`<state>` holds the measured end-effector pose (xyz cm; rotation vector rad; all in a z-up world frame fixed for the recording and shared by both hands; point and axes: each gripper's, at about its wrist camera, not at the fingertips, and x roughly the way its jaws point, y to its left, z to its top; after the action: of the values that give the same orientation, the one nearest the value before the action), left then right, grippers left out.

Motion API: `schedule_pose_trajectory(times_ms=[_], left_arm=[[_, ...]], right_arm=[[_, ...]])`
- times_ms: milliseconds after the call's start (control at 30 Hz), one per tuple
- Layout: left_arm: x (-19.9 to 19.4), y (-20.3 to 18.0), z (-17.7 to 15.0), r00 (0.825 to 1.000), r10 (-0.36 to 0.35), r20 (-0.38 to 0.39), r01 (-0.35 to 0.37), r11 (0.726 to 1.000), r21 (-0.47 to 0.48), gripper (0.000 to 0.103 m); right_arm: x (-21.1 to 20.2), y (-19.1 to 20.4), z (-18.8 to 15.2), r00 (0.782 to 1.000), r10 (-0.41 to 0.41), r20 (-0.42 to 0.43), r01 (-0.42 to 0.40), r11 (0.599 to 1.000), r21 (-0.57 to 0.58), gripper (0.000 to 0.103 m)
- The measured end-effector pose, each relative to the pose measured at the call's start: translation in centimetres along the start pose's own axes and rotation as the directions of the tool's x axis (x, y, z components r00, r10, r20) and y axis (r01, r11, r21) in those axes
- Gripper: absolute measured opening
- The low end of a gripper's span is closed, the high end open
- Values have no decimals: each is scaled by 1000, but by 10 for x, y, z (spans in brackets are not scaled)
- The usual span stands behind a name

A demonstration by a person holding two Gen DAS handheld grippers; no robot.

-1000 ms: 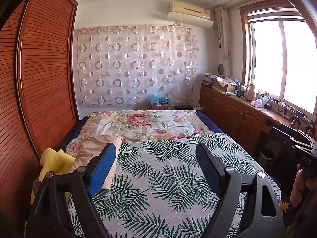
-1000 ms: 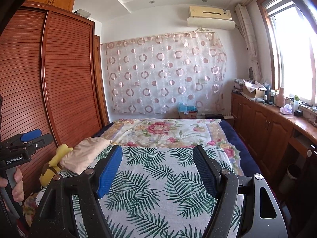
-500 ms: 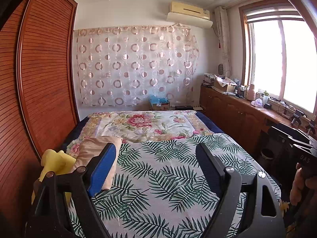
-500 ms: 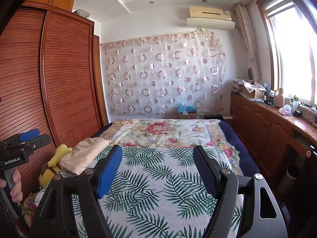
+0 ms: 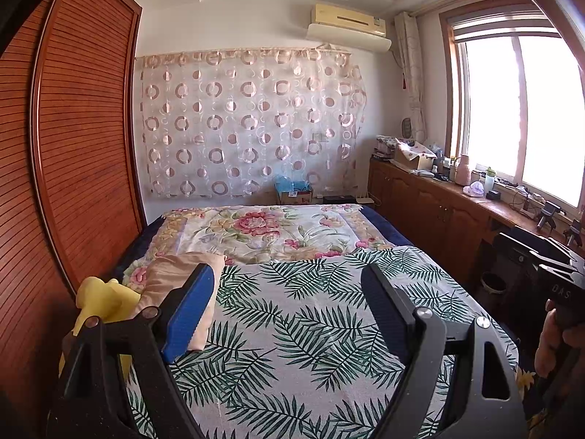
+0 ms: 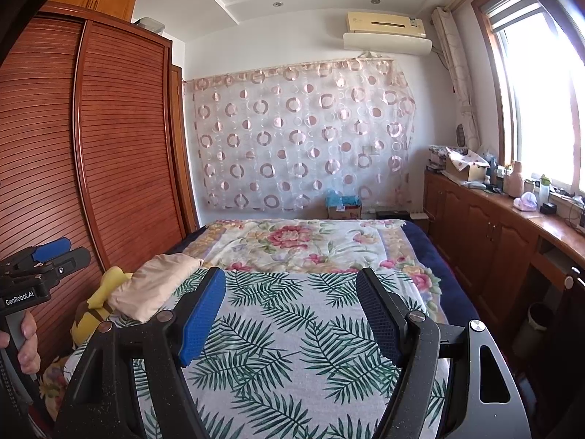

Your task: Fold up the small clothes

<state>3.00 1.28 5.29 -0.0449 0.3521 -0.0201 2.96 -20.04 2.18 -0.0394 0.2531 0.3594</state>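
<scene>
A beige folded cloth (image 5: 172, 278) lies at the left edge of the bed on the palm-leaf sheet (image 5: 299, 314); it also shows in the right wrist view (image 6: 153, 289). A yellow garment or toy (image 5: 100, 298) sits beside it by the wardrobe, and shows in the right wrist view (image 6: 97, 303). My left gripper (image 5: 289, 314) is open and empty, held above the bed. My right gripper (image 6: 292, 314) is open and empty, also above the bed. The left gripper shows at the left edge of the right wrist view (image 6: 44, 259).
A wooden slatted wardrobe (image 5: 73, 153) runs along the left of the bed. A floral quilt (image 5: 263, 226) covers the far half. Wooden cabinets (image 5: 438, 216) with clutter stand under the window on the right. A bin (image 6: 537, 322) sits on the floor.
</scene>
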Motion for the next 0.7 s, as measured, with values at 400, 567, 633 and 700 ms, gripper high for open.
schedule_pose_trajectory(times_ms=[400, 567, 633, 700], left_arm=[[0, 0, -1, 1000, 0, 1, 0, 1000, 0, 83], [1, 0, -2, 1000, 1, 2, -1, 1000, 1, 83], [0, 0, -2, 1000, 2, 2, -2, 1000, 1, 83], [1, 0, -3, 1000, 1, 3, -1, 1000, 1, 83]], right_arm=[[-1, -1, 0, 1000, 1, 5, -1, 1000, -1, 76], [0, -1, -1, 1000, 5, 5, -5, 1000, 0, 76], [0, -1, -1, 1000, 3, 5, -3, 1000, 0, 76], [0, -1, -1, 1000, 4, 4, -4, 1000, 1, 76]])
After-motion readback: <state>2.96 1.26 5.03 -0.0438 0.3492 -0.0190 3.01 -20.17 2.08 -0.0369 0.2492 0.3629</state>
